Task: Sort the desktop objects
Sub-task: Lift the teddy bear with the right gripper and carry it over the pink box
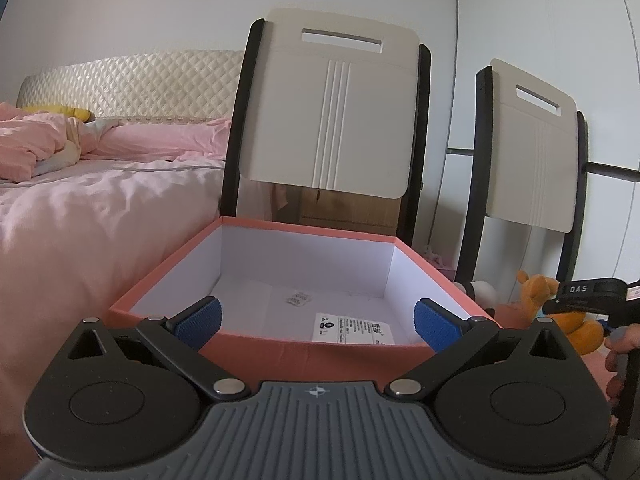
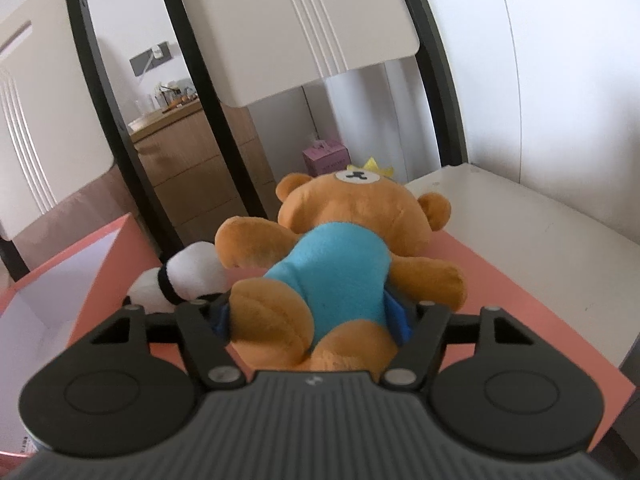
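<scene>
left gripper [image 1: 316,322] jaws gaping wide over the pink box [image 1: 160,280] | right gripper [image 2: 316,316] jaws clamping the teddy bear [image 2: 340,264] | white plush [image 2: 188,272] lying left of them

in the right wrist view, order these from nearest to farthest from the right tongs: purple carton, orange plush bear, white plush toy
1. Orange plush bear in a blue shirt: between the right tongs, gripped at its lower body.
2. White plush toy with a black band: just left of the bear.
3. Small purple carton: far back, beyond the bear's head.
</scene>
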Motion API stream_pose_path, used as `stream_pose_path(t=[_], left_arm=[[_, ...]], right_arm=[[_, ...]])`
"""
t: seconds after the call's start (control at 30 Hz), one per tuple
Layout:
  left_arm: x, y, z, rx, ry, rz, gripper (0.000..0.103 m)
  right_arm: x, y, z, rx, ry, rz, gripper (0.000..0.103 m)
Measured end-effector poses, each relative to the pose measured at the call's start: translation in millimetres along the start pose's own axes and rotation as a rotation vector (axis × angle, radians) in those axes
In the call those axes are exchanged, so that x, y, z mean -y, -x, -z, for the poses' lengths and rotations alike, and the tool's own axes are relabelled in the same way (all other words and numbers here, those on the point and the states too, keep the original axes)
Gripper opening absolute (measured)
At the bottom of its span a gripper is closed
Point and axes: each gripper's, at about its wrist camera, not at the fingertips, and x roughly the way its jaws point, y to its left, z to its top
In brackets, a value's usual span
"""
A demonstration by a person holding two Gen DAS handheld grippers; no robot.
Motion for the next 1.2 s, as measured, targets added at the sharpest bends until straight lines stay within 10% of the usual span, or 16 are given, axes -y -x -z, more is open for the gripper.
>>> stream_pose_path(t=[0.63, 1.2], left_arm=[[3, 3, -2, 0.017, -0.027, 0.008, 0.103], [-3, 11, -10, 0.073, -0.067, -0.035, 0.103]], right_arm=[[-1, 53, -18, 0.114, 0.006, -0.090, 0.070], [-128, 32, -55, 0.109, 0.131, -0.392, 0.070]])
